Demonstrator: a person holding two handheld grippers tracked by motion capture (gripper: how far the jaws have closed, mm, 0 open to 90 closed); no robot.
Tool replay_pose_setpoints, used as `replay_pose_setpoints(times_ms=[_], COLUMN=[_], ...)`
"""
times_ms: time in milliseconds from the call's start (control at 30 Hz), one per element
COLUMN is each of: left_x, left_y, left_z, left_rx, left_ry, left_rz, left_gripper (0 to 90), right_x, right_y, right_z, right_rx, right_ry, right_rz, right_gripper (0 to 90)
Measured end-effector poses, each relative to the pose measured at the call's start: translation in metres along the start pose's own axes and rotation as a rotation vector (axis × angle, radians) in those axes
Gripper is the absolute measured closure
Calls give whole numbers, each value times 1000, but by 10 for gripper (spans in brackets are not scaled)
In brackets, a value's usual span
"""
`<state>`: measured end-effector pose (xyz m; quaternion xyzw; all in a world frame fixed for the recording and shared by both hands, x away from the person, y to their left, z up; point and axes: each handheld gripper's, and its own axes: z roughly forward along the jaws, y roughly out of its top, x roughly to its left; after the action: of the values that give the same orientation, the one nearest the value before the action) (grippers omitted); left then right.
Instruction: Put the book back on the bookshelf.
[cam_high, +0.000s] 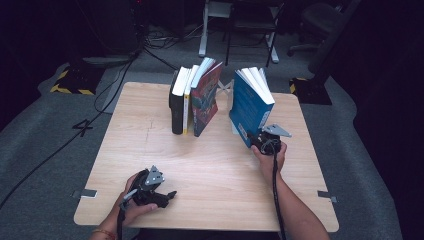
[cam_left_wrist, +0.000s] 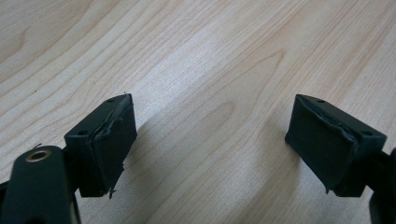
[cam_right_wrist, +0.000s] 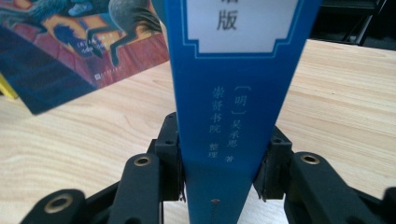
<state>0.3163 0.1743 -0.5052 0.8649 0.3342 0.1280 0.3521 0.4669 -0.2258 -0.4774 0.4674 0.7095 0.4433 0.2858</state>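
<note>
A thick blue book (cam_high: 250, 107) stands tilted at the right of the wooden table (cam_high: 210, 175), its page edges up and its spine toward me. My right gripper (cam_high: 256, 140) is shut on the lower end of that spine. In the right gripper view both pads press the sides of the blue spine (cam_right_wrist: 233, 116), which bears white Chinese lettering. My left gripper (cam_high: 167, 196) rests low near the table's front left corner. Its jaws stand wide open in the left gripper view (cam_left_wrist: 210, 135), with bare wood between them.
A row of three books stands at the table's back middle: a black one (cam_high: 176, 107), a yellow-spined one (cam_high: 186, 105) and a leaning one with a red illustrated cover (cam_high: 206, 100), (cam_right_wrist: 70, 46). Chairs and cables lie beyond the far edge.
</note>
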Motion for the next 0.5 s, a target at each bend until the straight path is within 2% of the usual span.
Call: replay_pose_setpoints(times_ms=[500], left_x=[0], left_y=[0], left_z=[0], left_rx=[-1], left_ry=[-2], left_rz=[2], left_gripper=[159], right_x=[-1], right_y=[13], right_z=[20], right_rx=[-5], right_ry=[-10], right_rz=[66], right_gripper=[613])
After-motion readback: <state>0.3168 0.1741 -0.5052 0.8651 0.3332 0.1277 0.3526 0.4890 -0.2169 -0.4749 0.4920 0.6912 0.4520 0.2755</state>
